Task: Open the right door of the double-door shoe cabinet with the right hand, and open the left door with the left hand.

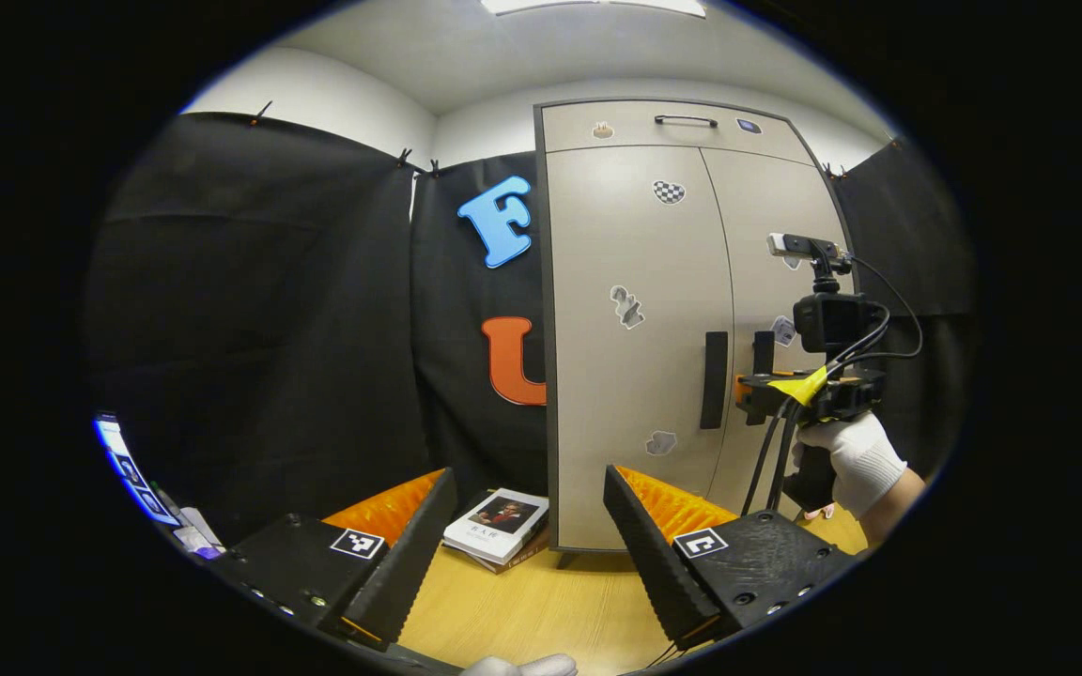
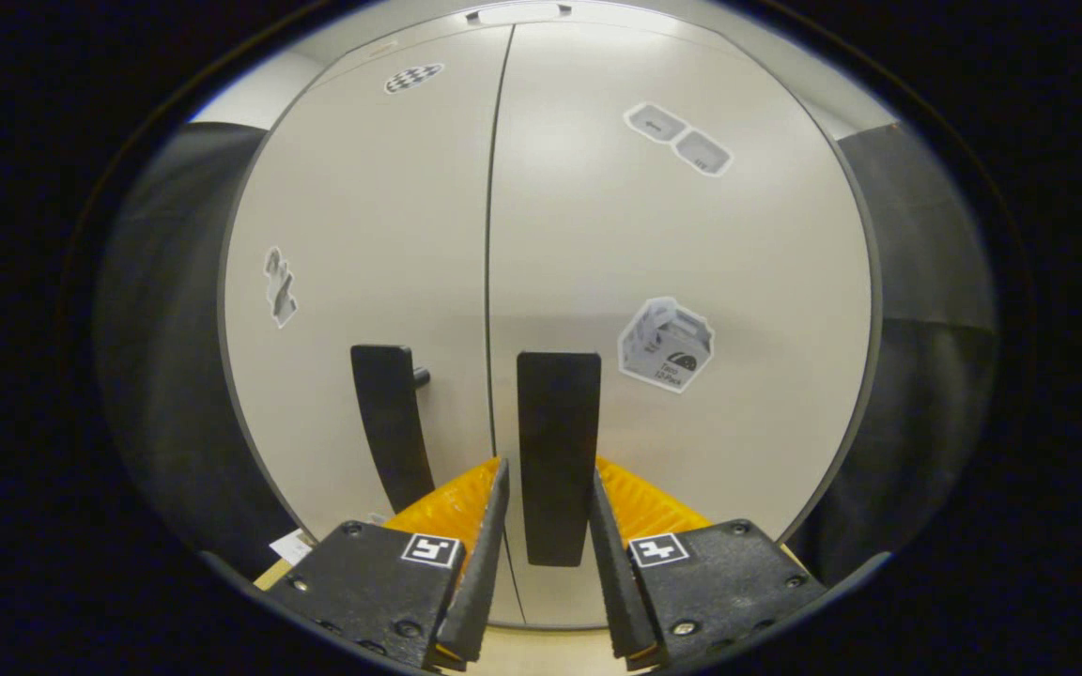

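Note:
The grey double-door shoe cabinet [image 1: 635,244] stands upright with both doors closed. In the right gripper view the right door's dark vertical handle [image 2: 558,422] sits between my right gripper's [image 2: 548,465] fingers, which have closed in to its width and press on both sides. The left door's handle [image 2: 389,422] hangs free just to its left. In the left gripper view a gloved hand [image 1: 856,460] holds the right gripper [image 1: 759,380] at the right handle. My left gripper [image 1: 530,472] is open and empty, well short of the left door handle [image 1: 714,379].
A stack of books [image 1: 502,526] lies on the wooden surface [image 1: 541,601] by the cabinet's left foot, between my left fingers. Black cloth walls flank the cabinet. A drawer with a thin handle [image 1: 685,119] tops it. Cables [image 1: 771,451] hang from the right gripper.

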`<state>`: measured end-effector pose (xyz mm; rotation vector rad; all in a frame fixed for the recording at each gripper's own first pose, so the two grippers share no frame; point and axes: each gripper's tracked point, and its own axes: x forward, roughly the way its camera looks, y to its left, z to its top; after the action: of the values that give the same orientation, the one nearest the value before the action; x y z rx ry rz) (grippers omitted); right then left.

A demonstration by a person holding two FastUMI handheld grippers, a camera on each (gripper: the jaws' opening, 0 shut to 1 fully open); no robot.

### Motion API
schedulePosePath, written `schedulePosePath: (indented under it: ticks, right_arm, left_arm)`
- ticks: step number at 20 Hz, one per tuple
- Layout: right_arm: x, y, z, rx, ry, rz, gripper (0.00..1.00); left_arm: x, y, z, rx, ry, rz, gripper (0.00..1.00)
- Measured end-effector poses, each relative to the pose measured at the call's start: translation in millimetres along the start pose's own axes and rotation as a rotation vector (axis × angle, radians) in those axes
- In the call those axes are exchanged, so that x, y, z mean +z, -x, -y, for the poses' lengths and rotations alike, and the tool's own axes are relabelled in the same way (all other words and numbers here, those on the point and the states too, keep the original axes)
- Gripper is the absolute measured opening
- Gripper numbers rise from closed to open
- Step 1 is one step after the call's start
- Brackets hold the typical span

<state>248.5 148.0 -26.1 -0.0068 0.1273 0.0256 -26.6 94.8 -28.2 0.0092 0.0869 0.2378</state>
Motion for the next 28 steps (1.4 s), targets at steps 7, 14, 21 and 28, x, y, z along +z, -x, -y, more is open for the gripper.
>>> schedulePosePath:
  ticks: [7, 14, 21, 28]
  right_arm:
    - [-1, 1, 1, 0.007, -0.008, -0.013, 0.37]
    - [-4, 24, 6, 0.023, -0.011, -0.015, 0.3]
    - [-12, 66, 22, 0.039, -0.02, -0.01, 0.3]
    - [-22, 108, 47, 0.021, -0.037, -0.003, 0.27]
  left_arm:
    - [-6, -3, -4, -0.01, 0.01, -0.002, 0.96]
    - [-10, 11, -5, -0.031, -0.021, 0.014, 0.96]
    - [-20, 22, 4, -0.081, -0.016, 0.009, 0.96]
    - [-29, 31, 8, -0.112, 0.023, -0.016, 0.96]
